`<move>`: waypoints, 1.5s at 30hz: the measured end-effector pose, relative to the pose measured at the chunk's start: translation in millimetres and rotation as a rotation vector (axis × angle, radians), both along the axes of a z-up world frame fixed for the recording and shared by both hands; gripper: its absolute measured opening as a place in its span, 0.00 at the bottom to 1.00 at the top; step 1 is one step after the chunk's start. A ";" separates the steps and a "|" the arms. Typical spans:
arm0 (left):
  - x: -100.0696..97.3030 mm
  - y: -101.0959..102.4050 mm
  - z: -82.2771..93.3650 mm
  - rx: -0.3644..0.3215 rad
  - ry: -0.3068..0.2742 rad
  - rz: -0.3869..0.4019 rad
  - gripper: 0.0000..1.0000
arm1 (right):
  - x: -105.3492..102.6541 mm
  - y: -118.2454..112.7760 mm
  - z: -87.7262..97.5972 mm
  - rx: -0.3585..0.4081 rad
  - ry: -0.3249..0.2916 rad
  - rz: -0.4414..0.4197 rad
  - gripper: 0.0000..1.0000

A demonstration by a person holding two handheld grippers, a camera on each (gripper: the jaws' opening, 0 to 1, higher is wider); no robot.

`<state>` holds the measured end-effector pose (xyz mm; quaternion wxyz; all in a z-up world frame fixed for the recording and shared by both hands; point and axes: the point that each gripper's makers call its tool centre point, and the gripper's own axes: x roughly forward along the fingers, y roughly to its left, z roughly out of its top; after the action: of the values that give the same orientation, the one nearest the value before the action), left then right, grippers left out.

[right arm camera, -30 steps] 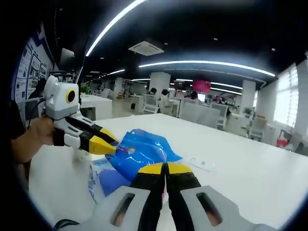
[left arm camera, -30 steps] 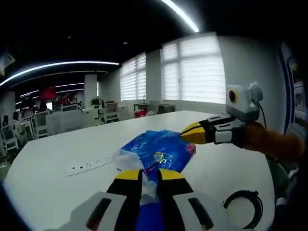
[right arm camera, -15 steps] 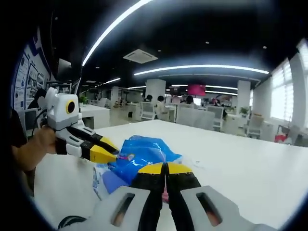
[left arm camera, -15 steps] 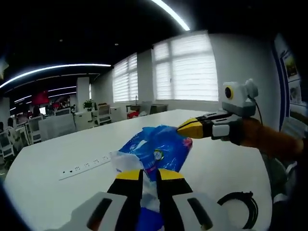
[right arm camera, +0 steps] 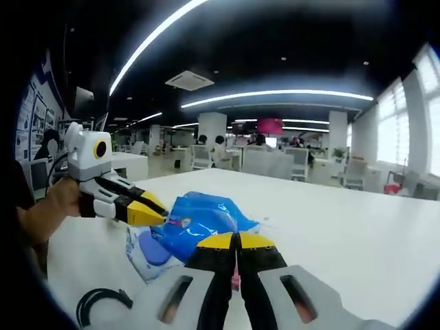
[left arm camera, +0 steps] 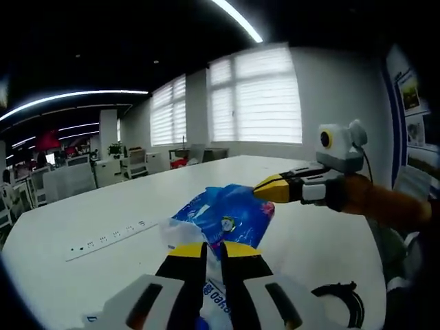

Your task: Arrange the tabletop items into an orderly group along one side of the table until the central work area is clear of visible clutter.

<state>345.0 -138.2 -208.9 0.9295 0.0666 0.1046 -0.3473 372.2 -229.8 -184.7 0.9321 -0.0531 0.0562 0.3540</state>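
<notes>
A crumpled blue plastic bag (left arm camera: 230, 213) with white printed parts is held over the white table (left arm camera: 82, 213) between both grippers. In the left gripper view my left gripper (left arm camera: 212, 250) is shut on the bag's near edge. My right gripper (left arm camera: 265, 188) comes in from the right, held by a hand, and is shut on the bag's far edge. In the right gripper view my right gripper (right arm camera: 236, 240) pinches the bag (right arm camera: 199, 218), and the left gripper (right arm camera: 152, 210) bites its left side.
A white power strip (left arm camera: 103, 239) lies on the table left of the bag. A coiled black cable (left arm camera: 338, 300) lies near the table's edge, also seen as the cable (right arm camera: 100, 302) at lower left. Office desks and chairs stand far behind.
Both grippers have kept their hold on the bag. Both views have shifted a little, and the black cable has come into the right gripper view.
</notes>
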 end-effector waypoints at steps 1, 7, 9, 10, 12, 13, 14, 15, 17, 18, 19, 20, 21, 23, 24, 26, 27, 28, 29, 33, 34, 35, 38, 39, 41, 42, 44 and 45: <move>-0.7 -0.6 0.6 0.001 -0.002 -0.001 0.06 | -0.4 -1.3 1.1 0.002 -0.002 -0.001 0.00; -3.1 -9.9 8.4 0.013 -0.028 -0.025 0.05 | -10.4 -9.5 3.2 0.014 -0.010 -0.011 0.00; -4.1 -13.3 10.4 0.016 -0.035 -0.034 0.05 | -11.2 -13.8 2.7 0.012 -0.013 -0.016 0.00; -4.5 -15.1 11.3 0.015 -0.037 -0.039 0.05 | -11.6 -16.4 2.7 0.015 -0.013 -0.021 0.00; -5.1 -20.0 12.6 0.013 -0.040 -0.049 0.05 | -15.6 -21.6 3.8 0.025 -0.016 -0.028 0.00; -5.1 -21.5 12.4 0.012 -0.039 -0.052 0.05 | -16.4 -23.6 4.0 0.028 -0.015 -0.031 0.00; -5.5 -23.9 12.3 0.010 -0.038 -0.057 0.05 | -14.6 -28.1 4.0 0.028 -0.012 -0.034 0.00; -5.7 -25.7 12.1 0.011 -0.038 -0.060 0.05 | -15.2 -30.1 4.3 0.029 -0.015 -0.038 0.00; -10.4 -32.8 10.5 0.014 -0.040 -0.068 0.05 | -16.2 -34.8 3.9 0.028 -0.014 -0.044 0.00; -12.4 -35.6 9.8 0.014 -0.040 -0.071 0.05 | -17.3 -36.6 3.9 0.028 -0.015 -0.048 0.00; -13.8 -38.9 9.4 0.013 -0.039 -0.077 0.05 | -20.3 -38.4 4.0 0.028 -0.017 -0.052 0.00; -14.9 -41.0 9.1 0.013 -0.038 -0.081 0.05 | -21.1 -39.9 4.4 0.029 -0.016 -0.053 0.00; -16.2 -44.1 9.0 0.015 -0.039 -0.085 0.05 | -20.6 -43.1 4.1 0.027 -0.016 -0.057 0.00; -11.7 -45.6 10.8 0.014 -0.039 -0.092 0.05 | -24.4 -45.5 3.9 0.026 -0.018 -0.061 0.00; -14.2 -49.0 10.9 0.014 -0.041 -0.096 0.05 | -25.8 -46.3 3.2 0.025 -0.016 -0.063 0.00; -18.6 -53.3 10.5 0.016 -0.045 -0.100 0.05 | -25.4 -52.9 2.9 0.024 -0.018 -0.071 0.00; -24.1 -57.5 9.6 0.015 -0.047 -0.104 0.05 | -25.6 -54.2 2.7 0.024 -0.016 -0.072 0.00; -27.8 -60.1 9.1 0.016 -0.048 -0.109 0.05 | -25.3 -55.7 2.6 0.025 -0.018 -0.077 0.00; -26.4 -59.9 9.8 0.016 -0.048 -0.110 0.05 | -25.4 -56.1 2.8 0.026 -0.019 -0.078 0.00; -21.8 -58.2 11.7 0.022 -0.048 -0.116 0.05 | -26.6 -57.5 2.4 0.029 -0.018 -0.079 0.00; -19.5 -57.4 12.5 0.021 -0.047 -0.115 0.05 | -26.5 -57.7 2.3 0.030 -0.017 -0.079 0.00; -19.3 -57.6 12.7 0.022 -0.049 -0.116 0.05 | -26.6 -57.1 1.7 0.029 -0.017 -0.078 0.00; -22.5 -59.1 9.4 0.035 -0.049 -0.115 0.05 | -26.9 -55.7 -0.8 0.024 -0.016 -0.077 0.00; -21.1 -59.0 8.0 0.036 -0.047 -0.116 0.05 | -27.0 -55.3 -1.9 0.025 -0.014 -0.077 0.00; -19.9 -58.7 4.8 0.037 -0.042 -0.116 0.05 | -25.3 -56.0 -3.0 0.021 -0.011 -0.079 0.00; -18.7 -58.0 1.6 0.040 -0.037 -0.116 0.05 | -24.1 -56.7 -4.2 0.019 -0.006 -0.079 0.00; -18.9 -58.4 -4.8 0.041 -0.029 -0.116 0.05 | -23.1 -57.8 -6.9 0.019 -0.001 -0.079 0.00; -18.8 -58.4 -6.6 0.040 -0.027 -0.115 0.05 | -23.6 -57.8 -10.3 0.020 0.002 -0.079 0.00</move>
<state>326.2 -196.7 -215.6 0.9079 0.0957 0.0950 -0.3969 348.6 -287.6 -195.0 0.9457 -0.0413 0.0559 0.3176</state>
